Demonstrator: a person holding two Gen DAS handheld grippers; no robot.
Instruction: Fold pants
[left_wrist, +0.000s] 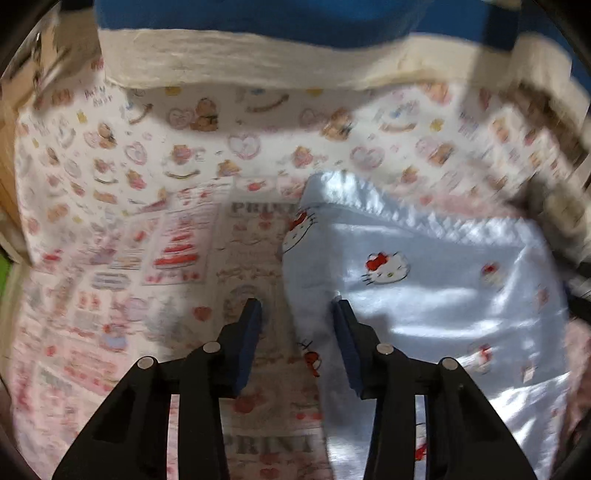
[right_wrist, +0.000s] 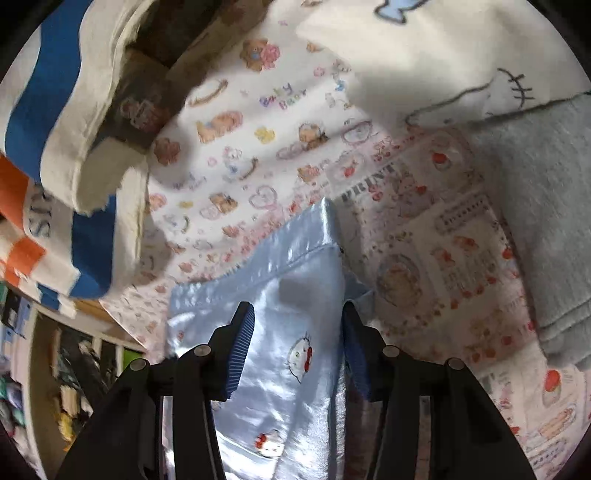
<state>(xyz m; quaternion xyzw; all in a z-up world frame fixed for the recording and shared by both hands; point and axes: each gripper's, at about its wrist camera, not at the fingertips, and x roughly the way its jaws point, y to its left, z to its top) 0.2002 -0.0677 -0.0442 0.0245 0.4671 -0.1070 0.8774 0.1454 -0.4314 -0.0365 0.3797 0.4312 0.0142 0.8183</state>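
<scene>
Both claws stand released: left claw (left_wrist: 297, 308) straddles the pants (left_wrist: 424, 295) edge, right claw (right_wrist: 297, 314) above them. Slick satin could slip free.

You are in a home, most likely a bedroom: the work surface is a bed or table covered by a sheet (right_wrist: 229, 147) printed with teddy bears, hearts and cakes. Folded clothes lie around it, a striped stack (right_wrist: 66, 122) and a grey knit (right_wrist: 546, 229). Past the sheet's edge, blurred shelves (right_wrist: 74, 369) hold mixed household items
</scene>
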